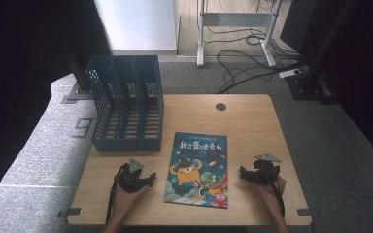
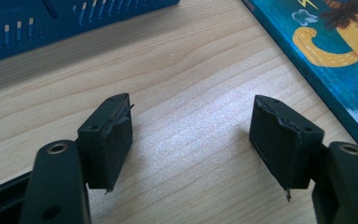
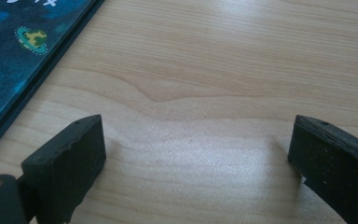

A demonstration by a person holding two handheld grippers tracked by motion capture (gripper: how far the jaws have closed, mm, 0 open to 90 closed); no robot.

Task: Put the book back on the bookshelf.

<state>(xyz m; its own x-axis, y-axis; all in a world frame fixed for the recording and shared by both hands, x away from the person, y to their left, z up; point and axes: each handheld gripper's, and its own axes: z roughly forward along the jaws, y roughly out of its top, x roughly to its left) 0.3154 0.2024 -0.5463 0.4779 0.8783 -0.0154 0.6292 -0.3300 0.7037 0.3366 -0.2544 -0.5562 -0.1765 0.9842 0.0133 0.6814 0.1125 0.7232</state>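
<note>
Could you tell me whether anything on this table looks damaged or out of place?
The pads of the left gripper look worn: their covering is torn and frayed at the edges. Otherwise nothing stands out; the picture book lies flat between both open grippers, and the blue file rack stands upright.

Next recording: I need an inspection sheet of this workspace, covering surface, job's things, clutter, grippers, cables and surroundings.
Surface: wooden table, light grain, round cable hole near the far edge.
Job's things: picture book lying flat, cover up, between the two grippers; blue file rack at the far left, compartments look empty.
Clutter: nothing seen.
Grippers: left gripper and right gripper both open over bare wood, each beside the book, nothing between the jaws.
Cables: black cables loose on the floor beyond the table.
Surroundings: grey floor, white desk legs, dark curtains at both sides.
</note>
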